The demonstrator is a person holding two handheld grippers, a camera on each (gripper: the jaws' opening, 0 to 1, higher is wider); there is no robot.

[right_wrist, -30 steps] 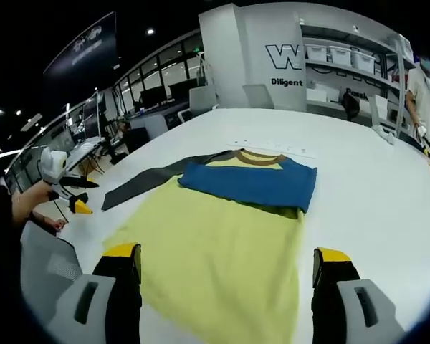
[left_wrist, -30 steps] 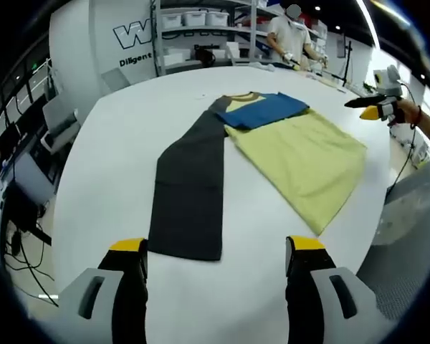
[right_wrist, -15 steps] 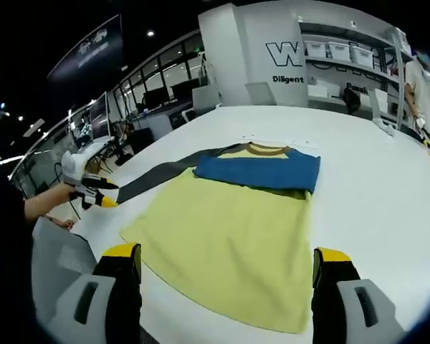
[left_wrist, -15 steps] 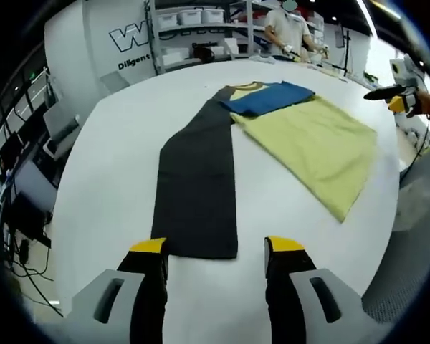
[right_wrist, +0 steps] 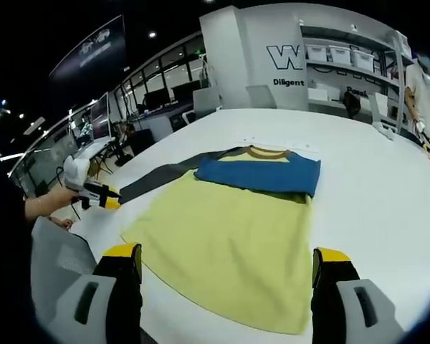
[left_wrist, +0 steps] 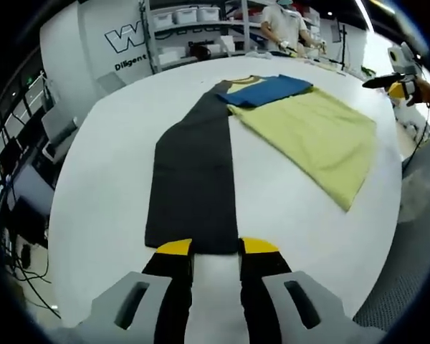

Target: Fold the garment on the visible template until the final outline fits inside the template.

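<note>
- Left claw (left_wrist: pixel 209 252): its yellow-tipped jaws are seen nearly closed at the cuff end of the dark sleeve (left_wrist: pixel 193 186), with only a narrow gap between them. Whether cloth is already pinched cannot be told.
- Right claw (right_wrist: pixel 226 261): its jaws are held wide apart, with nothing between them, above the near hem of the yellow shirt body (right_wrist: pixel 229 247).
- The shirt is laid flat on the white table (left_wrist: pixel 100 165). One blue sleeve (right_wrist: pixel 261 174) is already folded across the chest below the brown collar (right_wrist: pixel 266 151), while the dark sleeve is stretched straight out toward the left claw.
- No template outline can be made out under the cloth.
- The garment is judged to be light, soft and limp: it will drape and drag when lifted, and is likely to wrinkle or slide on the smooth table if pulled sideways.
- Hold is best taken at the cuff edge of the dark sleeve, so that it can be lifted and carried over the chest.
- The hem is the natural place for the right claw to take hold for a later fold.
</note>
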